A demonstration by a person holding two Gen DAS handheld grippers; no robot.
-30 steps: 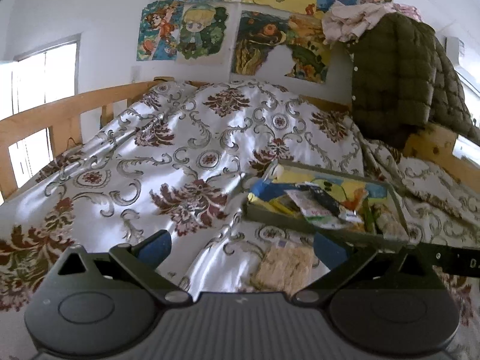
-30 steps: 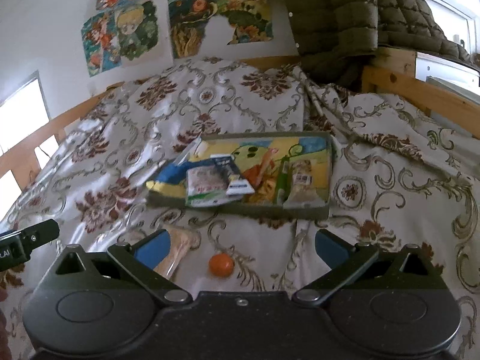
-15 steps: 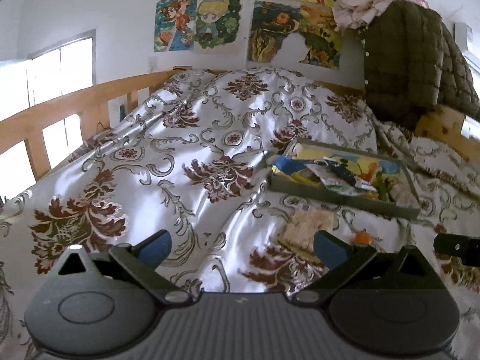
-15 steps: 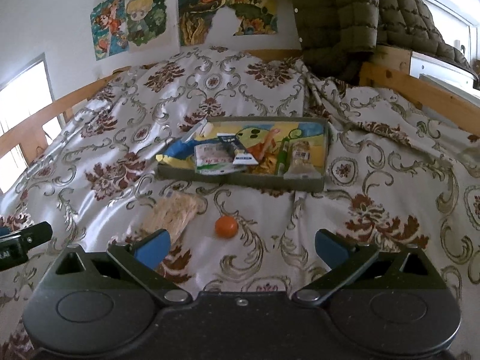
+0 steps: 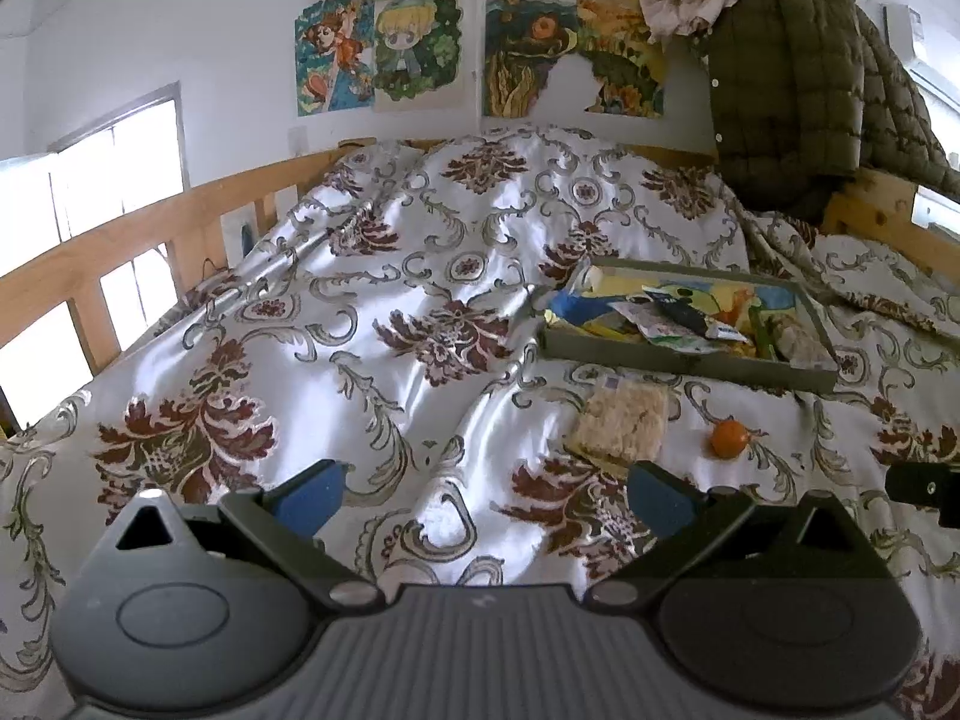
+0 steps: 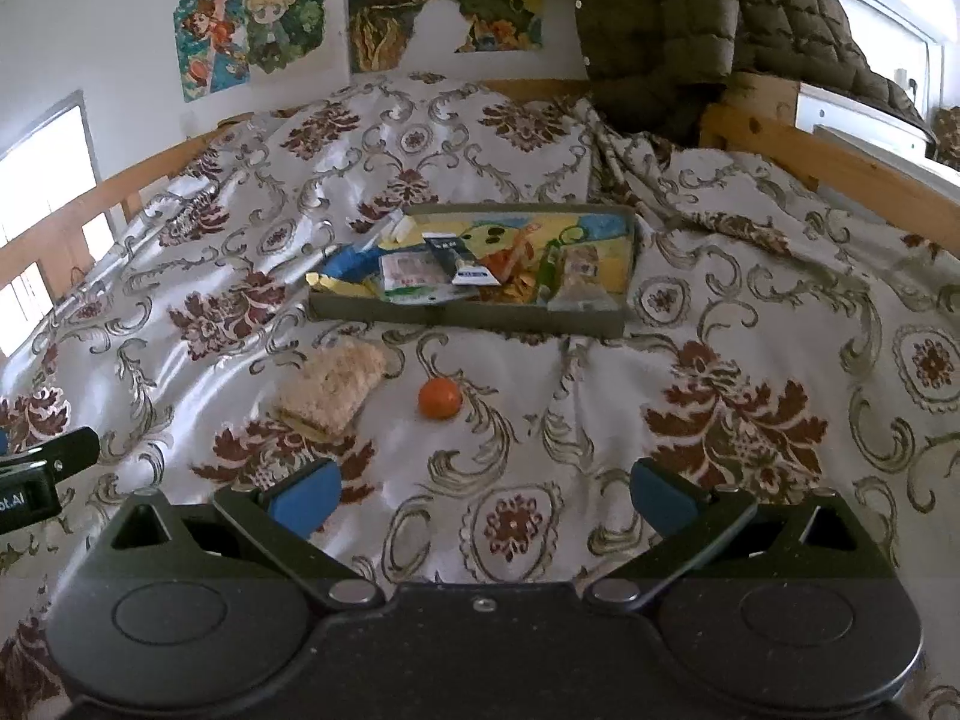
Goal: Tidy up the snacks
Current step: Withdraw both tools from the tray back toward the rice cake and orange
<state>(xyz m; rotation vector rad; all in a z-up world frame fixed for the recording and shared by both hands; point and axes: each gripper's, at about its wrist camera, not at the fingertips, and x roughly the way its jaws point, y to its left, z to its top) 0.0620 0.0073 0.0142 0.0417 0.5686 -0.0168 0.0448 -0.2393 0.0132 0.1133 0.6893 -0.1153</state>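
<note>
A shallow olive tray (image 6: 468, 319) with several snack packets stands on the patterned bedspread; it also shows in the left wrist view (image 5: 684, 360). In front of it lie a clear pack of beige rice crackers (image 6: 333, 387) (image 5: 621, 420) and a small orange (image 6: 440, 397) (image 5: 728, 438). My right gripper (image 6: 483, 495) is open and empty, low over the bedspread, well short of the orange. My left gripper (image 5: 480, 495) is open and empty, to the left of the cracker pack.
Wooden bed rails run along the left (image 5: 150, 240) and right (image 6: 828, 156). A dark green quilted jacket (image 6: 690, 18) hangs at the head of the bed. Posters (image 5: 420, 54) cover the wall. The bedspread (image 6: 750, 312) is wrinkled.
Both grippers have pulled back from the tray, so the tray looks farther off and the cracker pack and orange are in full view. Both stay open and empty.
</note>
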